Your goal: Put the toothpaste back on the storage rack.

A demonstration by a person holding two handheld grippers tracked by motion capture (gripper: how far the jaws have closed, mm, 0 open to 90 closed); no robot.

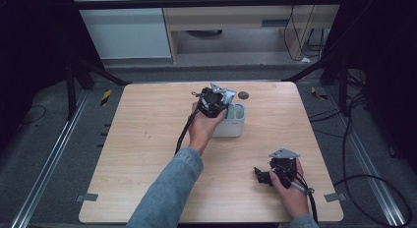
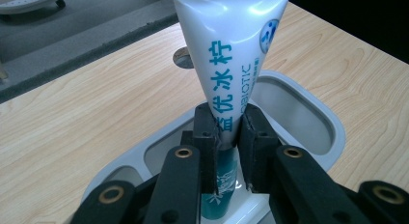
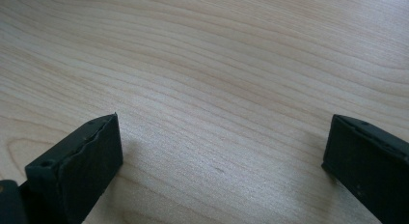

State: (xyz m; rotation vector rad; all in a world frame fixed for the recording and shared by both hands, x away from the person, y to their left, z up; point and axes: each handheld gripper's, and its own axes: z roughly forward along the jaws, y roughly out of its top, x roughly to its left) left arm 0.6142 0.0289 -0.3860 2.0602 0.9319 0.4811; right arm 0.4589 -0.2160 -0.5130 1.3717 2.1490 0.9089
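A white toothpaste tube (image 2: pixel 231 45) with blue lettering stands between the jaws of my left gripper (image 2: pixel 227 132), which is shut on it near its teal lower end. The tube hangs over a white two-compartment holder (image 2: pixel 299 96), its lower end down in the middle of it. In the high view the left gripper (image 1: pixel 216 102) sits over that white holder (image 1: pixel 235 124) at the table's far middle. My right gripper (image 3: pixel 222 147) is open, its jaws wide apart over bare wood with nothing between them. It rests near the table's front right (image 1: pixel 268 176).
A light wooden table (image 1: pixel 147 139) carries everything. A small dark round disc (image 1: pixel 243 95) lies just behind the holder. Black cables trail on the floor to the right (image 1: pixel 364 154). Dark frame struts stand at the table's far corners.
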